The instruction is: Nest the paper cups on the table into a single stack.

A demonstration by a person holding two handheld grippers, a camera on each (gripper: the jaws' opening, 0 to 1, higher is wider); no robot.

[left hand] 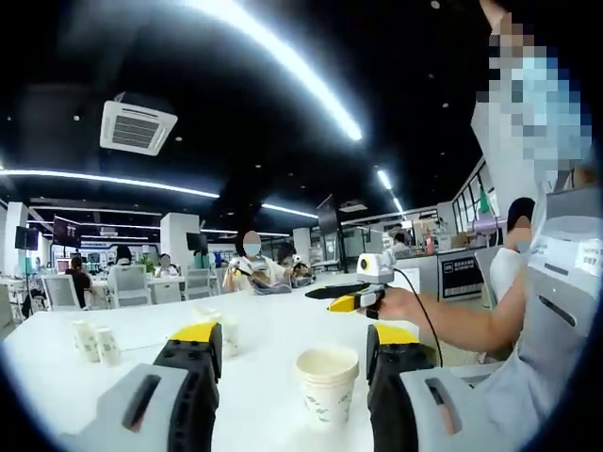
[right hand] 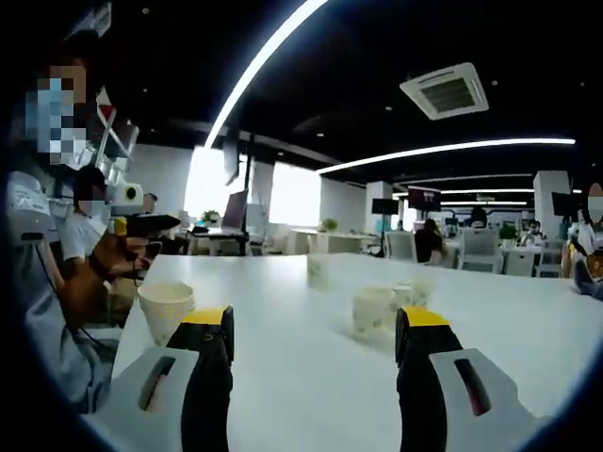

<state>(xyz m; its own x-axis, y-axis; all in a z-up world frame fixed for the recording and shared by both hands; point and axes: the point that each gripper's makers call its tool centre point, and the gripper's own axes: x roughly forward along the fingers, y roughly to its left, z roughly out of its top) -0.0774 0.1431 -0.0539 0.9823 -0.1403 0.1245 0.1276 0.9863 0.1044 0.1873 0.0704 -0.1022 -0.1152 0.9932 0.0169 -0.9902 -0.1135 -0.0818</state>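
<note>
Table: a long white table (left hand: 273,330) in an open office, seen also in the right gripper view (right hand: 311,377)
Left gripper: the left gripper (left hand: 294,363) is low over the table, jaws wide apart and holding nothing
Nearest cup: one paper cup (left hand: 328,384) stands upright on the table between the two left jaws, closer to the jaw on the right side, not touching it as far as I can see
Far cups: two small cups (left hand: 96,343) stand close together on the table, well apart from the nearest cup, toward the far left edge
Right gripper: the right gripper (right hand: 314,344) is also over the table, jaws wide apart, nothing between them
Cups in the right gripper view: one cup (right hand: 166,309) near the table edge just beside the left-hand jaw; a cluster of cups (right hand: 377,309) further along the table, and a single cup (right hand: 318,271) behind them
Person: a hand (left hand: 400,303) beside the table holds another yellow-tipped gripper (left hand: 349,299)
</note>
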